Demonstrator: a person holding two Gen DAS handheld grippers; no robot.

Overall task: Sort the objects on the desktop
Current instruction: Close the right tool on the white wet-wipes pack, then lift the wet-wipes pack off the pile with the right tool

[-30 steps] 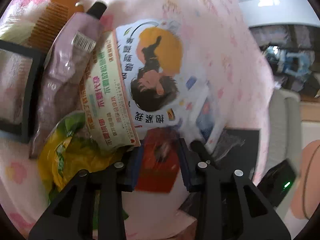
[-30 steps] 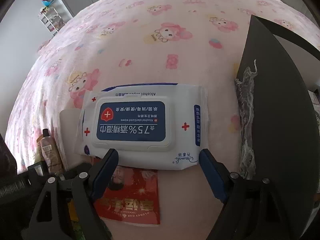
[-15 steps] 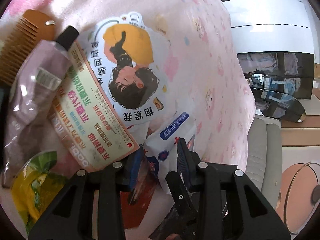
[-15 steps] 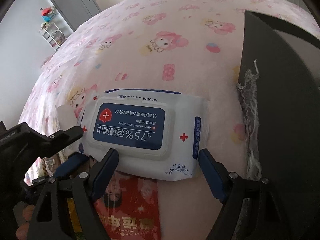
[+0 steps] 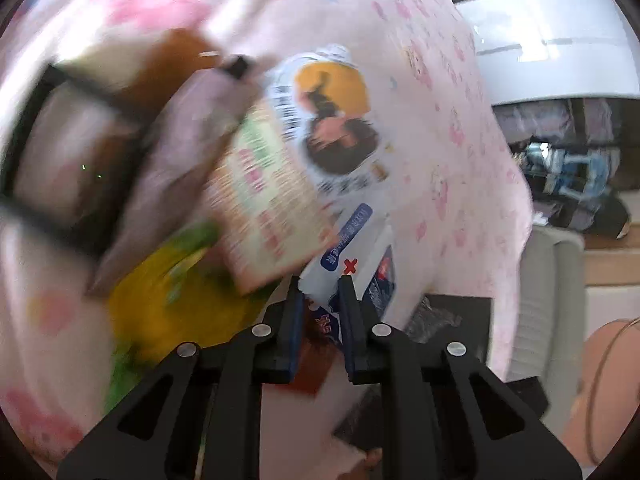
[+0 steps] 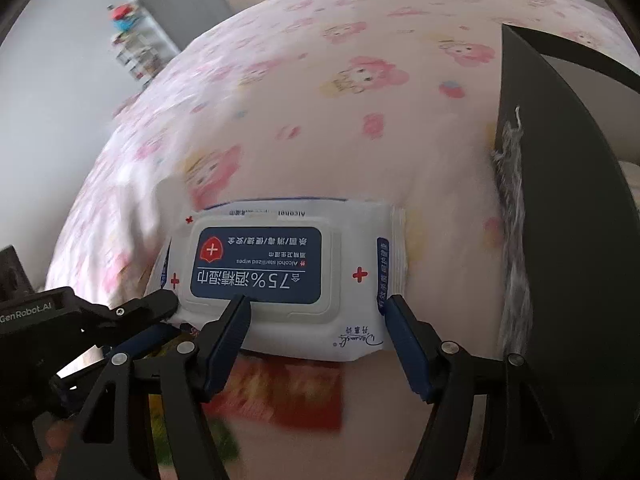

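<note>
A white wipes pack (image 6: 280,264) with a blue label lies on the pink cartoon cloth (image 6: 320,120). My right gripper (image 6: 316,306) hangs over its near edge. Its jaws are closing, one fingertip over the lid and the other at the pack's right end, neither pressing. My left gripper (image 5: 322,308) is narrow and closing, and the pack's corner (image 5: 360,256) fills the gap between its pads. In the right wrist view the left gripper (image 6: 160,308) touches the pack's left end. A red packet (image 6: 280,392) lies partly under the pack.
Left of the pack is a pile: a printed box (image 5: 264,200), a purple tube (image 5: 176,168), a yellow-green packet (image 5: 160,300), a cartoon pouch (image 5: 332,120), a brown comb (image 5: 172,60) and a black-framed tray (image 5: 60,140). A black bin (image 6: 568,240) stands at the right.
The left gripper's jaws have narrowed from around the red packet onto the wipes pack's corner. The right gripper's jaws have drawn inward over the pack.
</note>
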